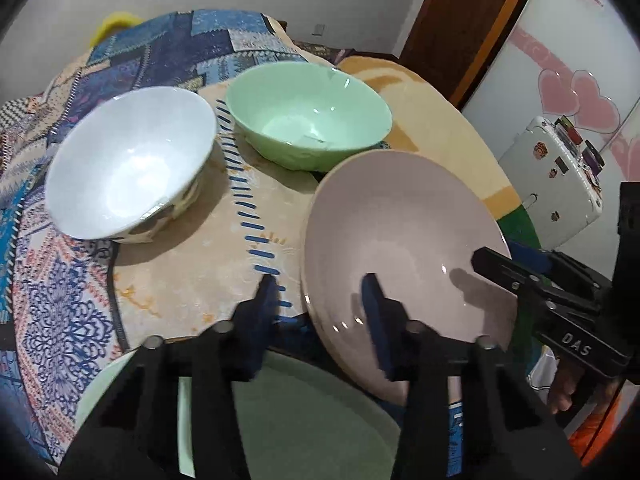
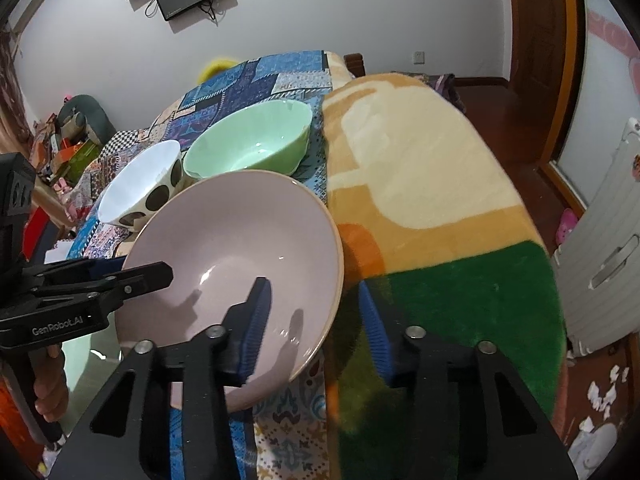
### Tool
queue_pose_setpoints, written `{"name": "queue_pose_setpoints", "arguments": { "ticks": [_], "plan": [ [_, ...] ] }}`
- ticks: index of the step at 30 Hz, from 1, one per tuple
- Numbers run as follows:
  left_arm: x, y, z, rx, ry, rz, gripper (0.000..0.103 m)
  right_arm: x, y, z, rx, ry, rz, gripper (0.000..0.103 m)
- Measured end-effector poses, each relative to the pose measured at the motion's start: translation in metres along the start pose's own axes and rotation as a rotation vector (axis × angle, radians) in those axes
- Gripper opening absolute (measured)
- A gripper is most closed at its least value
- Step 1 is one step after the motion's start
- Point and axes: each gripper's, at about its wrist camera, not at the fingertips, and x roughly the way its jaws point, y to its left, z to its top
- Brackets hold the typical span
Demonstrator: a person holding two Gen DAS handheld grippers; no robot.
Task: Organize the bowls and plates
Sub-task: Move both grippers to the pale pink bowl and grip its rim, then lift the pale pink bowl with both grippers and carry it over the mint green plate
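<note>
The pink bowl (image 1: 400,240) is gripped from both sides at once. The left tool (image 1: 320,300) straddles the near-left rim, one blue pad inside the bowl and one outside against the wall. The right tool (image 2: 316,304) takes the opposite rim the same way, one pad inside, one outside and partly hidden. Each tool appears pinched onto the rim, though the actual contact of the outer pads is hard to make out. A two-sided hold is judged sensible here: the bowl is wide and shallow, and a single rim pinch would let it swing.

The bowl is seen tilted, its near edge overhanging a pale green plate (image 1: 300,420) that lies low beneath the left tool. Whether bowl and plate touch cannot be told. A lift or a set-down seems to be in hand; which one is not shown.

Now the count. Three bowls are seen: the pink one in the tools, a green bowl (image 1: 308,116) and a white bowl (image 1: 128,160) with dark spots on its outside. The green and white bowls stand upright, side by side, beyond the pink one. One plate is counted, the green one. Everything rests on a surface draped in a blue patchwork cloth (image 2: 256,76), with a cream, orange and green blanket (image 2: 440,200) alongside. A hand (image 2: 50,388) is glimpsed on the left tool's handle.
</note>
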Motion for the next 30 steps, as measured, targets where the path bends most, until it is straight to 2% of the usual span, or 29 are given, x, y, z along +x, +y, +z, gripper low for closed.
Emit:
{"name": "queue_pose_setpoints", "arguments": {
  "ticks": [6, 8, 11, 15, 23, 30],
  "plan": [
    [0.010, 0.002, 0.000, -0.027, 0.033, -0.008, 0.028, 0.009, -0.005, -0.002, 0.023, 0.023, 0.038, 0.024],
    [0.010, 0.001, 0.001, -0.028, 0.030, -0.015, 0.026, 0.011, -0.006, -0.004, 0.030, 0.029, 0.049, 0.016],
    [0.010, 0.001, 0.002, -0.028, 0.026, -0.031, 0.017, 0.010, -0.008, -0.005, 0.040, 0.027, 0.062, 0.015],
    [0.011, 0.000, 0.002, -0.024, 0.020, -0.010, 0.013, 0.008, -0.008, -0.004, 0.047, 0.026, 0.069, 0.015],
    [0.006, 0.000, 0.000, -0.039, 0.025, -0.009, 0.012, 0.001, -0.004, 0.000, 0.055, 0.023, 0.058, 0.015],
    [-0.016, -0.005, -0.002, -0.026, -0.017, -0.008, 0.012, -0.015, 0.004, 0.003, 0.041, 0.002, 0.051, 0.015]
  ]
}}
